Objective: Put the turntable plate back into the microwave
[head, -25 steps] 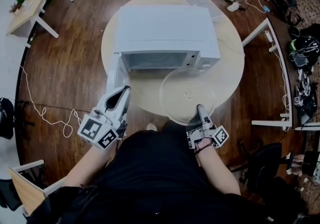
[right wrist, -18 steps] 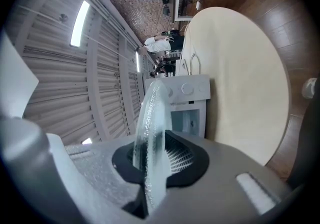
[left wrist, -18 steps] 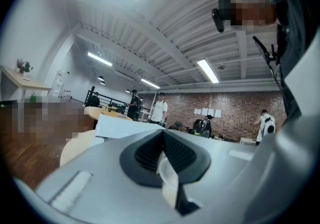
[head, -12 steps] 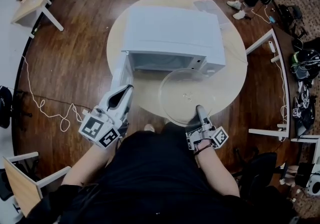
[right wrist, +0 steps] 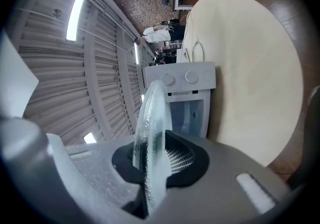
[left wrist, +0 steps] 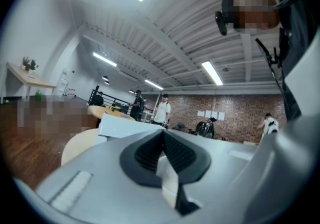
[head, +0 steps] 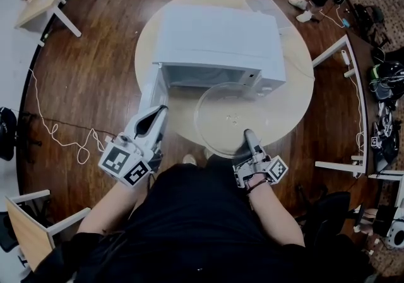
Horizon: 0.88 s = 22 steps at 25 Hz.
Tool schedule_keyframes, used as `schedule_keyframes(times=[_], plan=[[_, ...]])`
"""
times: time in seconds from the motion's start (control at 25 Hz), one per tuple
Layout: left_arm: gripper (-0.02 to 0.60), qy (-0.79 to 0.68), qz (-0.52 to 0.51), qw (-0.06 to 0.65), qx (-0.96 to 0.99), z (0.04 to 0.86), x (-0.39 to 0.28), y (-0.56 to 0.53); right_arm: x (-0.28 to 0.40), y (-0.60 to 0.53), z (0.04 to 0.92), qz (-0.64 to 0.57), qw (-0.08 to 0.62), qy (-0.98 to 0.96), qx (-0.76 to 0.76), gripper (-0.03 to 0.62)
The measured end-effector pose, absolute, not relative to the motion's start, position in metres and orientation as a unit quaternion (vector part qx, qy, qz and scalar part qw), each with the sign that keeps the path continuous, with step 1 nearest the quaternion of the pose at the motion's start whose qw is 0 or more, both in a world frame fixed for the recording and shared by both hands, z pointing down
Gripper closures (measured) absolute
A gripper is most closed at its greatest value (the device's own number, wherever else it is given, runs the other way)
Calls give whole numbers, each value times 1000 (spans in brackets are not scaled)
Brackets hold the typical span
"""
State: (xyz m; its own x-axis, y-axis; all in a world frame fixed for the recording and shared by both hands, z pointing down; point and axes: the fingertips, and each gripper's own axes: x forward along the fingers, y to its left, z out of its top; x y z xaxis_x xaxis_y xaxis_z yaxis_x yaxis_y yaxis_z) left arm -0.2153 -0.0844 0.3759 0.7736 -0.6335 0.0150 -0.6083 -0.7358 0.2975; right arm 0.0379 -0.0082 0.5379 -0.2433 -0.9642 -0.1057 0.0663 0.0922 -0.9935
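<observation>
- A round beige table (head: pixel 290 105) stands on a dark wooden floor (head: pixel 95 73); a white cable (head: pixel 57 133) lies on the floor at the left.
- A white microwave (head: pixel 218 38) sits on the table, with its door (head: pixel 151 89) swung open to the left.
- The turntable plate (head: pixel 227 117) is clear glass, round, with a raised rim. It hangs over the table just in front of the microwave's opening.
- The right gripper (head: pixel 247 136) is clamped on the plate's near rim.
- The left gripper (head: pixel 156 114) is closed on a thin white edge, which seems to be the door.
</observation>
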Motion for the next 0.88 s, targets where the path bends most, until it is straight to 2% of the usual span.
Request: schedule_keyframes(times=[0.88], plan=[[575, -393, -50, 147, 906, 375, -225, -94, 4, -52, 537, -599, 410, 602, -334, 559]])
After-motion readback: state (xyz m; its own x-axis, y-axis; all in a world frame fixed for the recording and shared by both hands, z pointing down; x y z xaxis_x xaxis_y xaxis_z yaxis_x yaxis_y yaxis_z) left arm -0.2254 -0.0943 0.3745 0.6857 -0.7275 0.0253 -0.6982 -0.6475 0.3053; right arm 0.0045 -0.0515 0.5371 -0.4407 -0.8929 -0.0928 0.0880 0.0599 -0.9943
